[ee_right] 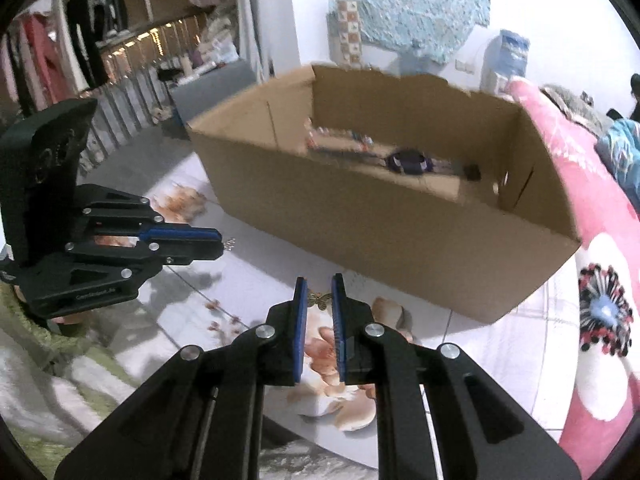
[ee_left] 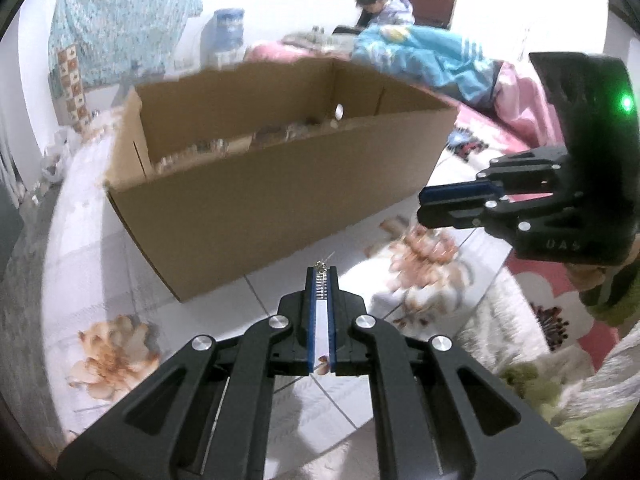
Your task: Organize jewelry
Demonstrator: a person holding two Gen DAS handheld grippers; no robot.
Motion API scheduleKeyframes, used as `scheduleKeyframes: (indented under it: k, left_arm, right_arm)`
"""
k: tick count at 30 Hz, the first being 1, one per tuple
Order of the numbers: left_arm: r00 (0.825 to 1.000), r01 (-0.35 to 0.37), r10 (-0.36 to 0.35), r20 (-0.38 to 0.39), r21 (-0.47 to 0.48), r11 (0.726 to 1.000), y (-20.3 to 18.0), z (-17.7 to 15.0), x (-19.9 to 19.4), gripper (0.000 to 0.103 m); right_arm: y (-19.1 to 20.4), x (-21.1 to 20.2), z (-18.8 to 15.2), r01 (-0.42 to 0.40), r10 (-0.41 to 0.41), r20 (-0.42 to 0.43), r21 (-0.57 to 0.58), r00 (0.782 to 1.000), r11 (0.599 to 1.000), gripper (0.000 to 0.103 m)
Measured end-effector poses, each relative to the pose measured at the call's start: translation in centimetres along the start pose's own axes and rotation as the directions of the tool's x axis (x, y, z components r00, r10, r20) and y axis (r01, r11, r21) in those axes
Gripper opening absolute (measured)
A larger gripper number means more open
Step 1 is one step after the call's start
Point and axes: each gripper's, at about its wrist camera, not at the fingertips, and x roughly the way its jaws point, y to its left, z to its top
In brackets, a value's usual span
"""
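Observation:
In the left wrist view my left gripper (ee_left: 321, 271) is shut on a small silver piece of jewelry (ee_left: 320, 266) that peeks out at its fingertips. In the right wrist view my right gripper (ee_right: 320, 282) holds a small gold butterfly piece (ee_right: 320, 299), with its blue pads pressed on the wings. Both grippers hang side by side above the flowered tile floor (ee_right: 332, 364). They are just in front of an open cardboard box (ee_right: 380, 232), which holds several blurred items, among them a dark purple piece (ee_right: 408, 160). The left gripper (ee_right: 218, 243) also appears in the right wrist view, and the right gripper (ee_left: 422, 204) in the left one.
A pink flowered blanket (ee_right: 600, 300) lies to the right of the box. A fuzzy green and white cloth (ee_left: 560, 392) is near my hands. A person (ee_left: 376, 4) sits far behind the box. Clothes hang on a rack (ee_right: 80, 48) at the left.

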Motion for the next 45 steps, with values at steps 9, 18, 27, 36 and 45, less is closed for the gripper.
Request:
scheduleKeyframes:
  k: [9, 18, 27, 36, 45]
  left_arm:
    - [0.983, 0.053, -0.060, 0.176, 0.048, 0.997, 1.7, 6.1, -6.7, 0.004]
    - [0.993, 0.071, -0.078, -0.087, -0.084, 0.994, 6.3, 11.7, 2.0, 0.004]
    - [0.958, 0.099, -0.133, -0.252, -0.143, 0.985, 5.2, 12.8, 9.0, 0.004]
    - [0.955, 0.107, -0.151, -0.254, -0.178, 0.978, 4.7, 13.6, 10.3, 0.006]
    - [0.986, 0.092, -0.110, -0.123, -0.141, 0.986, 4.4, 13.8, 5.7, 0.015]
  right_arm:
    - [-1.7, -5.0, 6.0, -0.085, 0.090, 0.172, -0.038, 0.981, 0.996, 0.012]
    - [-7.7, 4.1, 11.4, -0.138, 0.147, -0.086, 0.107, 0.985, 0.985, 0.012]
    - [-10.0, 8.9, 11.3, -0.078, 0.117, -0.228, 0.175, 0.967, 0.982, 0.012]
    - [-11.7, 7.9, 11.8, -0.040, 0.080, -0.195, 0.199, 0.978, 0.979, 0.013]
    - [-11.8, 3.5, 11.4, -0.058, 0.069, -0.050, 0.197, 0.996, 0.979, 0.024]
